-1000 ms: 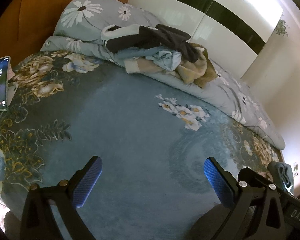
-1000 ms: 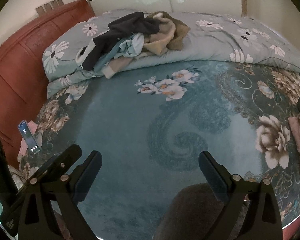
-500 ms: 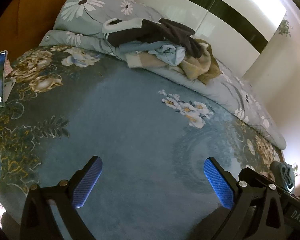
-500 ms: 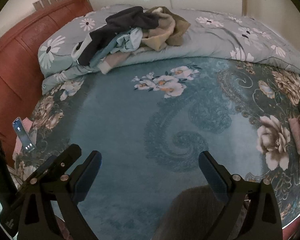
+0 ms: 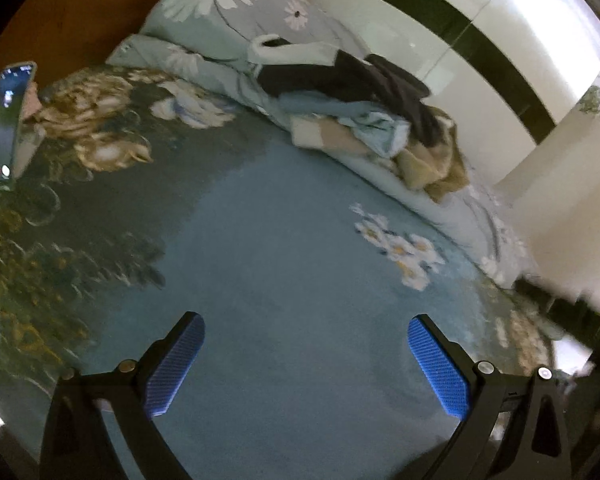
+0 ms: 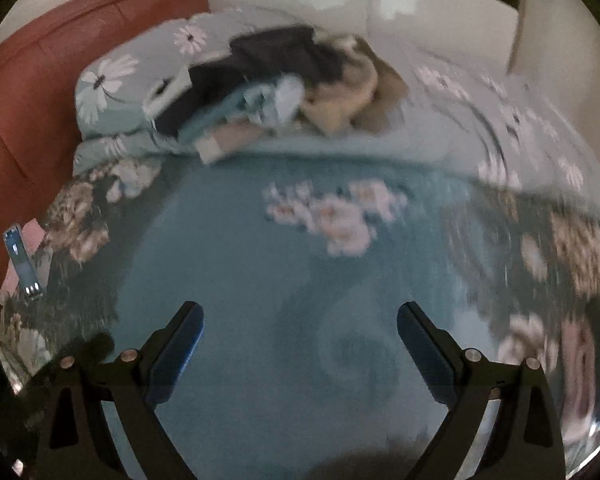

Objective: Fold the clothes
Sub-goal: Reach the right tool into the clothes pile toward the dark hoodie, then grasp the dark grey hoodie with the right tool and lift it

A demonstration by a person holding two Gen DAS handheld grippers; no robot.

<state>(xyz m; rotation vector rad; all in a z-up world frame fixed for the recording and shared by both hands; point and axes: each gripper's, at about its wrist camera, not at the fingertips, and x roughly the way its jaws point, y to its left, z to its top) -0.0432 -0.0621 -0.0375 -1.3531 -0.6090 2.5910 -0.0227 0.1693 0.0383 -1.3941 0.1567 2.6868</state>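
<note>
Hovering spread wide and grasping nothing above the teal floral bed cover: left gripper and right gripper. Lying well ahead of both, a heap of clothes, sitting on the folded grey daisy quilt. Standing far off to the left, a lit phone.

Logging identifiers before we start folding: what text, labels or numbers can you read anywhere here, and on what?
None readable.
Phone propped at the bed's left edge: lit screen, contents too small and blurred.
Left gripper frame: a faint mark, illegible.
Pile of clothes: no visible labels.
</note>
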